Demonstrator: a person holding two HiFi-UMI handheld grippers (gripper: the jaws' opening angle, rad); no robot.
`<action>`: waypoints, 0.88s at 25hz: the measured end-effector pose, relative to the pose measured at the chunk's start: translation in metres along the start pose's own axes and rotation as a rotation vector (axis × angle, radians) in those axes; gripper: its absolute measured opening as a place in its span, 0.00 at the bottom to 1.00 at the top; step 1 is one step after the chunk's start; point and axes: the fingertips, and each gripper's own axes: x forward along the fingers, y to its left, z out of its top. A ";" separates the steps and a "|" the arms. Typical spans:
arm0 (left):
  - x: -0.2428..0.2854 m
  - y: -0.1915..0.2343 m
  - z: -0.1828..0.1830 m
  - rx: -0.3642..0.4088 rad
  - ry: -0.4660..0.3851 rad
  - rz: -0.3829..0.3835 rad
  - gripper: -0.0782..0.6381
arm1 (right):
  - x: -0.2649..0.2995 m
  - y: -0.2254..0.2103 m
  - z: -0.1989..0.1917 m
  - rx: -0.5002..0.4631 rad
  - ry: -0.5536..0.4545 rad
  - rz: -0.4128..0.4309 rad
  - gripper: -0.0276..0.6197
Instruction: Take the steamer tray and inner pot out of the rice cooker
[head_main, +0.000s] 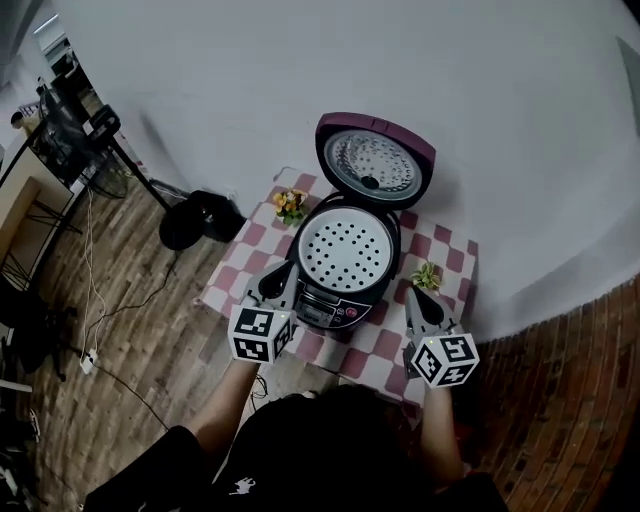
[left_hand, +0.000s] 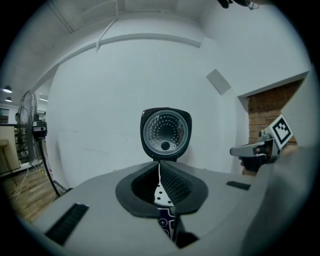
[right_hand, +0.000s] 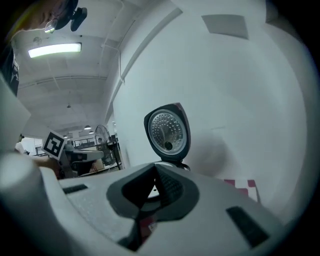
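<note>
The dark purple rice cooker (head_main: 330, 305) stands on the small checked table with its lid (head_main: 375, 160) tipped up and back. A white perforated steamer tray (head_main: 345, 250) lies in its mouth and hides the inner pot beneath. My left gripper (head_main: 277, 287) is shut and empty, just off the cooker's front left. My right gripper (head_main: 421, 303) is shut and empty at the cooker's front right. In the left gripper view the jaws (left_hand: 160, 174) meet, with the lid (left_hand: 166, 132) ahead. The right gripper view shows its jaws (right_hand: 154, 187) together and the lid (right_hand: 167, 131) beyond.
The pink-and-white checked table (head_main: 445, 250) carries a pot of yellow flowers (head_main: 290, 203) at the back left and a small green plant (head_main: 426, 275) beside my right gripper. A black fan base (head_main: 195, 222) and cables lie on the wooden floor to the left. A white wall rises behind.
</note>
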 end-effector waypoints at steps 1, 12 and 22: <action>0.003 0.002 0.000 -0.003 -0.001 0.021 0.12 | 0.007 -0.005 -0.001 -0.008 0.014 0.014 0.05; 0.049 0.017 -0.017 0.070 0.133 0.091 0.22 | 0.073 -0.022 -0.014 -0.097 0.128 0.164 0.05; 0.094 0.030 -0.038 0.150 0.338 0.088 0.42 | 0.113 -0.018 -0.022 -0.129 0.189 0.265 0.06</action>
